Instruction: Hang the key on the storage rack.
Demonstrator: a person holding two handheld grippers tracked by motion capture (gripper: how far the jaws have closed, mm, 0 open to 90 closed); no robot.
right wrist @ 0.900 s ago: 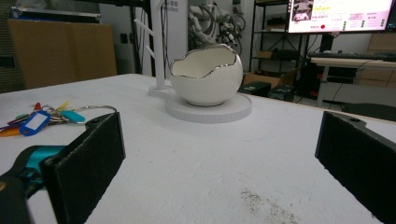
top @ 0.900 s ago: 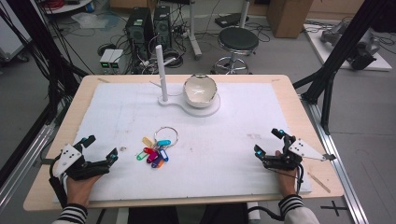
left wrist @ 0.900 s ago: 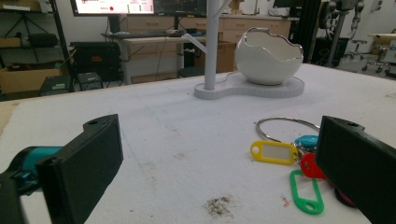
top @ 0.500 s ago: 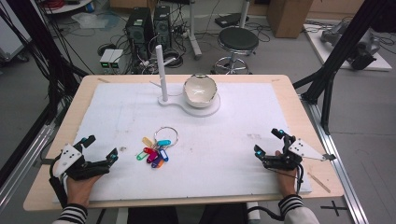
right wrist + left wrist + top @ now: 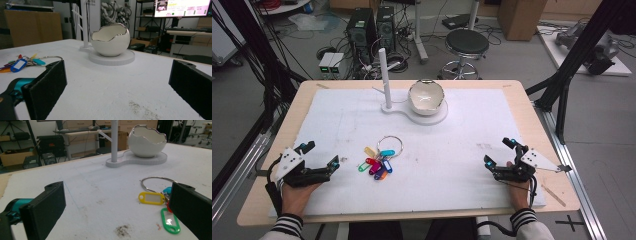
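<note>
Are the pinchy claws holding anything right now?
No, nothing is held. The left gripper and the right gripper both rest open on the white mat, apart from the bunch of coloured plastic key tags on a metal ring.

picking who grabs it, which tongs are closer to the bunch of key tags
Left. The left tongs sit just left of the key tags, both open jaws facing them. The right tongs rest far across the white mat.

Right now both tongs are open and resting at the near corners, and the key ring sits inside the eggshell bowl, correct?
Not quite. The high view shows the key ring lying on the white mat, apart from the eggshell bowl. Left tongs and right tongs are open.
</note>
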